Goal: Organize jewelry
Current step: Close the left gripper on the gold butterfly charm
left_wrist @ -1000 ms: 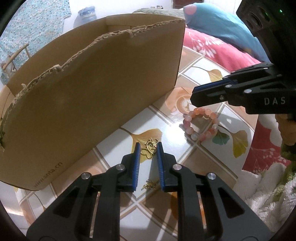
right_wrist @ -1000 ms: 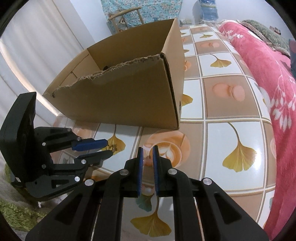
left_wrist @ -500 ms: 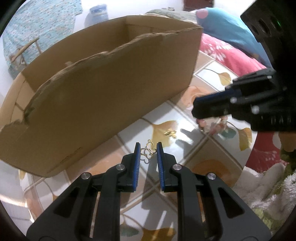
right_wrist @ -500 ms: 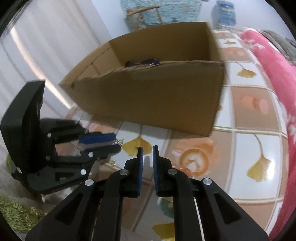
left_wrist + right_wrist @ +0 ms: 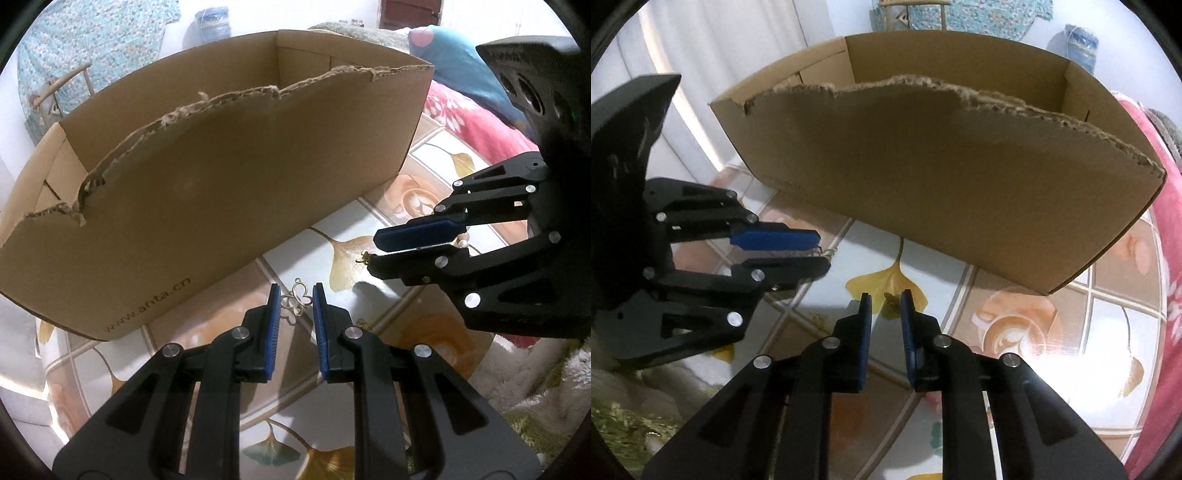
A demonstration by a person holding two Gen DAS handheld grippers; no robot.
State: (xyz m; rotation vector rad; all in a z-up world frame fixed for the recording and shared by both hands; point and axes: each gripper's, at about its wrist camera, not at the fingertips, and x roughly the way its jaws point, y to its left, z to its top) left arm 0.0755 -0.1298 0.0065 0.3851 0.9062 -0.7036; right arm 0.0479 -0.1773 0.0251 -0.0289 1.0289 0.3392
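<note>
Both hand-held grippers have come up off the table since a second ago, and the box (image 5: 229, 177) now fills more of each view. Left hand-held gripper (image 5: 294, 295) is pinching a little gold butterfly charm (image 5: 295, 300) between its blue pads, lifted above the tiled table (image 5: 291, 266) right in front of the box's near wall. Right hand-held gripper (image 5: 885, 302) has its jaws at a narrow gap, with something small and gold (image 5: 889, 300) showing between the tips; honestly can't tell if it's gripped or just lying on the ginkgo-leaf tile behind. In the left view a gold bit (image 5: 364, 256) pokes out at the right gripper's fingertip. Box is torn along its top edge, open, and sits toward the table's far side. Red floral blanket (image 5: 476, 125) off to the right.
</note>
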